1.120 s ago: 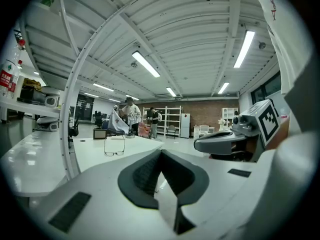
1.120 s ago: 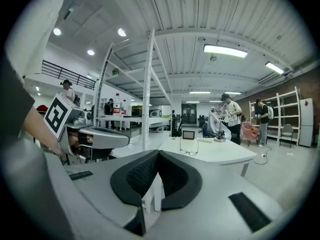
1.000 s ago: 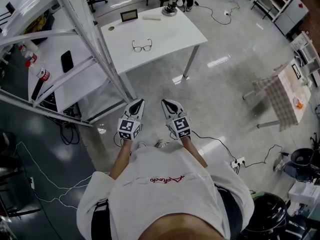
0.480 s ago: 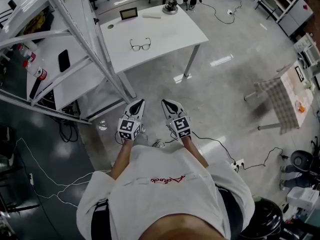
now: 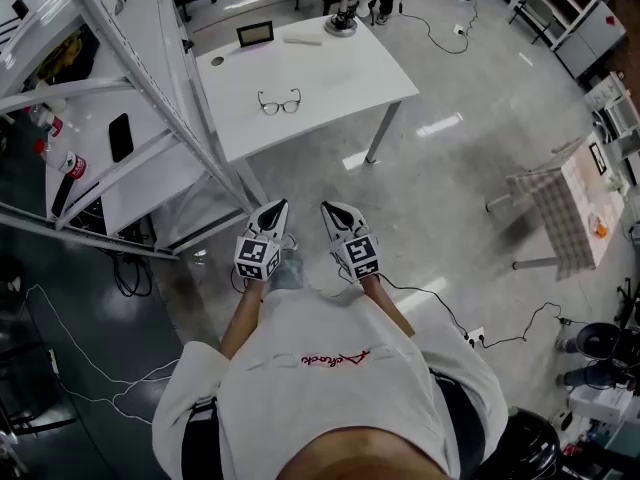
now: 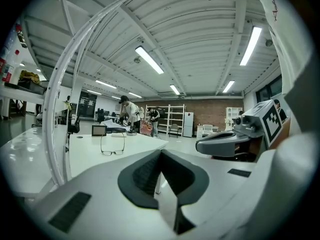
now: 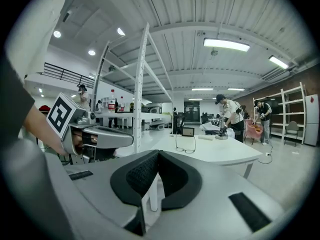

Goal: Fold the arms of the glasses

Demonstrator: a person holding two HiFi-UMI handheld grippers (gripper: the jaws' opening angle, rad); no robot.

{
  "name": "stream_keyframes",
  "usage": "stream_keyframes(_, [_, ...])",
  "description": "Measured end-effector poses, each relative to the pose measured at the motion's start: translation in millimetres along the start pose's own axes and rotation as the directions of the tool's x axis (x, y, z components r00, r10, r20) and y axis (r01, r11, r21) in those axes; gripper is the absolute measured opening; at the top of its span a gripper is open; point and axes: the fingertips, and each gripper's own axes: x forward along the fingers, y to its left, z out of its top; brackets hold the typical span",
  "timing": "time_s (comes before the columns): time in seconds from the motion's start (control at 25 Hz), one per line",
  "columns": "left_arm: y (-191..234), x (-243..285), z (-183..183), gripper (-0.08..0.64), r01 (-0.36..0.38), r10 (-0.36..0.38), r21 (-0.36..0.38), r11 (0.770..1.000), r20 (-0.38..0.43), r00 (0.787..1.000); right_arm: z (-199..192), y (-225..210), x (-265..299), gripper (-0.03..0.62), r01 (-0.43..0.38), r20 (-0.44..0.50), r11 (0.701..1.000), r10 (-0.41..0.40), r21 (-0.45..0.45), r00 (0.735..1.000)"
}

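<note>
Head view has the glasses (image 5: 279, 102) lying with arms unfolded on the white surface (image 5: 345, 68), well ahead of the person, who stands on the floor short of it with the left tongs (image 5: 277, 208) and the right tongs (image 5: 331, 209) side by side; each gripper view shows its jaws pressed together with nothing between them. The step in hand looks like the approach, with no fold begun; the next move calls for reaching the surface, spreading the jaws, then steadying the frame with one pair while the other swings an arm inward.
</note>
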Motion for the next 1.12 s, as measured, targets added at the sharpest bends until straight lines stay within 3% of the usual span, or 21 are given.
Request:
stream_keyframes(0.72, [130,113,53,0.026,0.033,-0.033,-0.008,0.999,0.028,0.999,45,-82,152,0.02,0.049,-0.008,0.999,-0.049,-0.023,0.999])
stream_keyframes(1.12, [205,153,51,0.026,0.044,-0.045,-0.025,0.999,-0.017,0.999,50,-110,222,0.02,0.095,-0.025,0.995,-0.095,-0.011,0.995])
